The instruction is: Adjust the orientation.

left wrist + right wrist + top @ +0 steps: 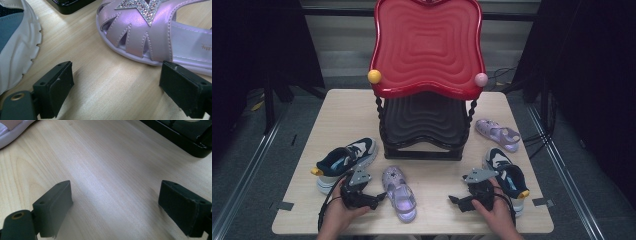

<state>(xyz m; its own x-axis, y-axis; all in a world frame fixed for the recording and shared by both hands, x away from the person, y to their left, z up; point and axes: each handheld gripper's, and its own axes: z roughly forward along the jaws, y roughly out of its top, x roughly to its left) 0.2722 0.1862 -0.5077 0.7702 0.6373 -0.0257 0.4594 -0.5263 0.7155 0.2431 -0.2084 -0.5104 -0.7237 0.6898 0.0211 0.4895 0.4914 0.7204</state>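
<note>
High view: left gripper [377, 197] low on the table [347, 112], jaws apart, pointing at the near purple sandal [399, 194] just beside it; navy/white sneaker [343, 161] on its other side. Right gripper [455, 201] w/ jaws spread, near the 2nd sneaker [508, 179], touching nothing.

Left gripper view: jaws wide, only bare wood btwn them; sandal [150, 35] toe just ahead, right jaw close by its sole, contact unclear.

Right gripper view: jaws wide open, empty; black rack base [185, 135] at the top right corner.
</note>
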